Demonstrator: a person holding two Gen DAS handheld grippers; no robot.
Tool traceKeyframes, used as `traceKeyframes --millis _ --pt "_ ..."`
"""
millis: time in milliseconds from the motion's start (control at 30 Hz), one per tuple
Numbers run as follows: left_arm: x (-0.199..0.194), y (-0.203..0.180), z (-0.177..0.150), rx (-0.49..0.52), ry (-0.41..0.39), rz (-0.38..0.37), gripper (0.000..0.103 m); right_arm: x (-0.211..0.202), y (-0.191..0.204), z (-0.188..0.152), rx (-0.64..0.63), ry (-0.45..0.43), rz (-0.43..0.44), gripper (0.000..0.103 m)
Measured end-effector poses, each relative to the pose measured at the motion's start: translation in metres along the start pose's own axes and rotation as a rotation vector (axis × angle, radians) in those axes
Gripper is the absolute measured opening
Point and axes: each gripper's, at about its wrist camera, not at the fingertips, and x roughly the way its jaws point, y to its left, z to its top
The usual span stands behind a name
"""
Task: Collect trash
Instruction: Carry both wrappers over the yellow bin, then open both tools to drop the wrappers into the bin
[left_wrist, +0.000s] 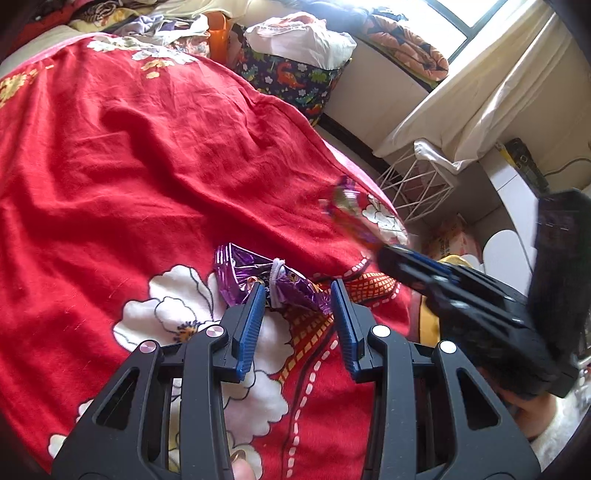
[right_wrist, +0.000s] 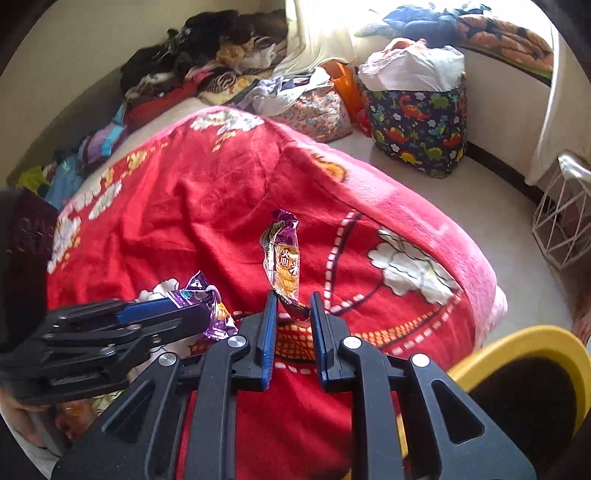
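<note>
A crumpled purple foil wrapper (left_wrist: 258, 275) tied with a white band lies on the red flowered blanket (left_wrist: 129, 166). My left gripper (left_wrist: 298, 291) is open, its blue pads on either side of the wrapper's near end. My right gripper (right_wrist: 293, 304) is shut on the bottom end of a purple and orange snack wrapper (right_wrist: 282, 254) and holds it upright above the blanket (right_wrist: 221, 206). That wrapper shows blurred in the left wrist view (left_wrist: 351, 212) at the tip of the right gripper (left_wrist: 384, 254). The purple foil wrapper (right_wrist: 210, 306) and left gripper (right_wrist: 199, 314) show in the right wrist view.
A yellow-rimmed bin (right_wrist: 532, 373) stands beside the bed at lower right. A white wire basket (right_wrist: 565, 225) and a dinosaur-print fabric bin (right_wrist: 417, 122) stand on the floor. Piled clothes (right_wrist: 207, 70) lie at the bed's far end.
</note>
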Motion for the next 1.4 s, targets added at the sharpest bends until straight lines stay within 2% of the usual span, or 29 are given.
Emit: traceKeyframes --millis 33,167,600,900,1133,1333,1400 --pt "0.002 -0.002 0.0 0.007 0.001 0.015 0.016 -0.007 -0.003 -0.002 0.016 -0.012 0.003 0.017" --pt "0.002 -0.011 -0.001 0.031 -0.015 0.04 0.006 -0.036 -0.017 -0.012 0.066 -0.069 0.005 0.017" --pt "-0.023 -0.082 -0.007 0.184 -0.08 -0.065 0.005 -0.121 -0.073 -0.064 0.275 -0.22 -0.062 0.013" --pt "-0.023 -0.134 -0.021 0.281 -0.069 -0.134 0.005 -0.155 -0.097 -0.096 0.349 -0.252 -0.118 0.012" --pt "-0.018 -0.166 -0.043 0.367 -0.03 -0.183 0.005 -0.171 -0.114 -0.122 0.424 -0.258 -0.151 0.012" --pt "-0.008 -0.195 -0.064 0.448 0.005 -0.21 0.007 -0.186 -0.127 -0.138 0.474 -0.273 -0.185 0.014" --pt "-0.003 -0.2 -0.068 0.464 0.014 -0.208 0.007 -0.191 -0.131 -0.143 0.491 -0.277 -0.202 0.025"
